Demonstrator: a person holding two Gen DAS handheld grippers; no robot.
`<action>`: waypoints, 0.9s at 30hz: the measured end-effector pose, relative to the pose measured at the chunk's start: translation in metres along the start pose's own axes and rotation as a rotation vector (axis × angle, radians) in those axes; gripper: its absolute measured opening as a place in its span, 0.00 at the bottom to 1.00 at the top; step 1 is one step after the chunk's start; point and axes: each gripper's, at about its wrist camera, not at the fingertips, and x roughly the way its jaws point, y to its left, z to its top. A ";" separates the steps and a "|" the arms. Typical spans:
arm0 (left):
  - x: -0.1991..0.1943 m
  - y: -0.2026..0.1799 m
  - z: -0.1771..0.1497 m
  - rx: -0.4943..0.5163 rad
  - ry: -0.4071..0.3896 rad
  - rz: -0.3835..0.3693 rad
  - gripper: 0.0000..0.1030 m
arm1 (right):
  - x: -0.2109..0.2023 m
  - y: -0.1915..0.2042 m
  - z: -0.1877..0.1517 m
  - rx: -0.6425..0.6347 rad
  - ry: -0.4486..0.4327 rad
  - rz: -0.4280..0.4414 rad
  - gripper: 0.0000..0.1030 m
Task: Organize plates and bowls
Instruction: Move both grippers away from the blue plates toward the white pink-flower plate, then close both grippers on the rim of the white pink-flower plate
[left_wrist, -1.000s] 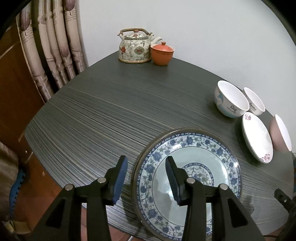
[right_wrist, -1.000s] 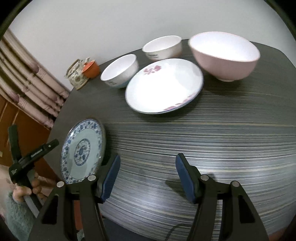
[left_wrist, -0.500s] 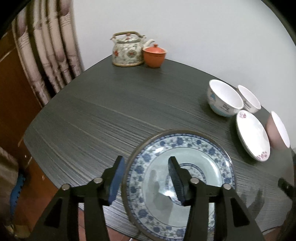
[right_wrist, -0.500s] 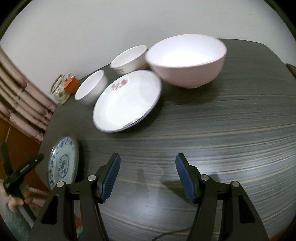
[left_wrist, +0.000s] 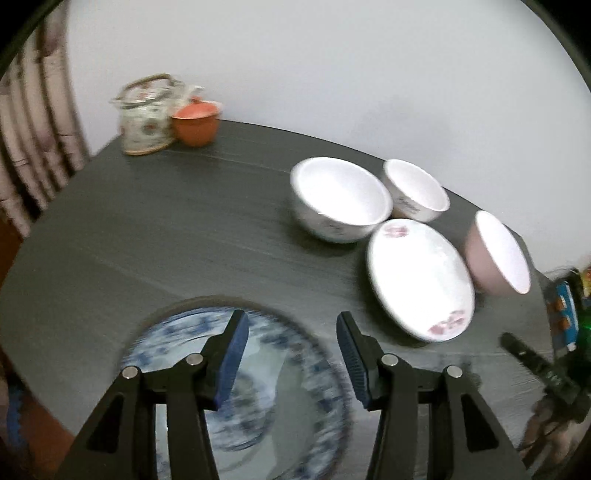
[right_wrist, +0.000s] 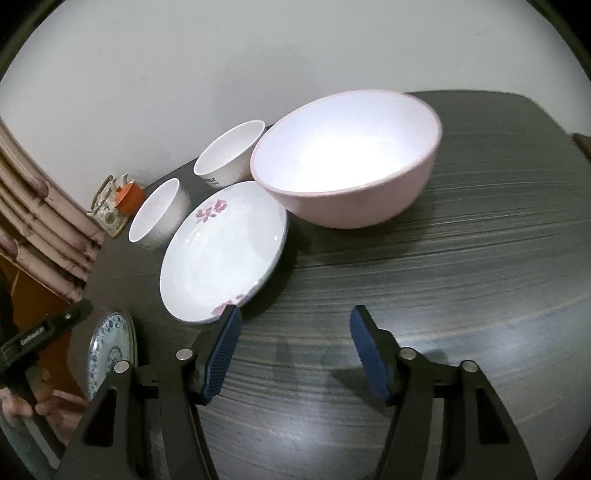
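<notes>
Nothing is stacked yet, so most of the job is left. At the near left of the dark striped table (right_wrist: 461, 258) lies the round blue-and-white patterned plate (left_wrist: 295, 398), with the left gripper (left_wrist: 291, 354) over it, wide apart and empty. Farther right sit two small white bowls (right_wrist: 159, 218), a white plate with pink flowers (right_wrist: 221, 254) and a big pink bowl (right_wrist: 351, 162), close together. The right gripper (right_wrist: 295, 350) hangs near them, wide apart and empty.
</notes>
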 end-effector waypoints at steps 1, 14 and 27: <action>0.008 -0.008 0.002 0.002 0.015 -0.020 0.49 | 0.004 0.000 0.003 0.002 0.003 0.004 0.52; 0.104 -0.046 0.032 -0.045 0.137 -0.087 0.49 | 0.068 0.008 0.039 -0.025 0.053 0.014 0.37; 0.146 -0.065 0.043 -0.028 0.192 -0.118 0.38 | 0.093 0.003 0.058 -0.013 0.060 0.050 0.11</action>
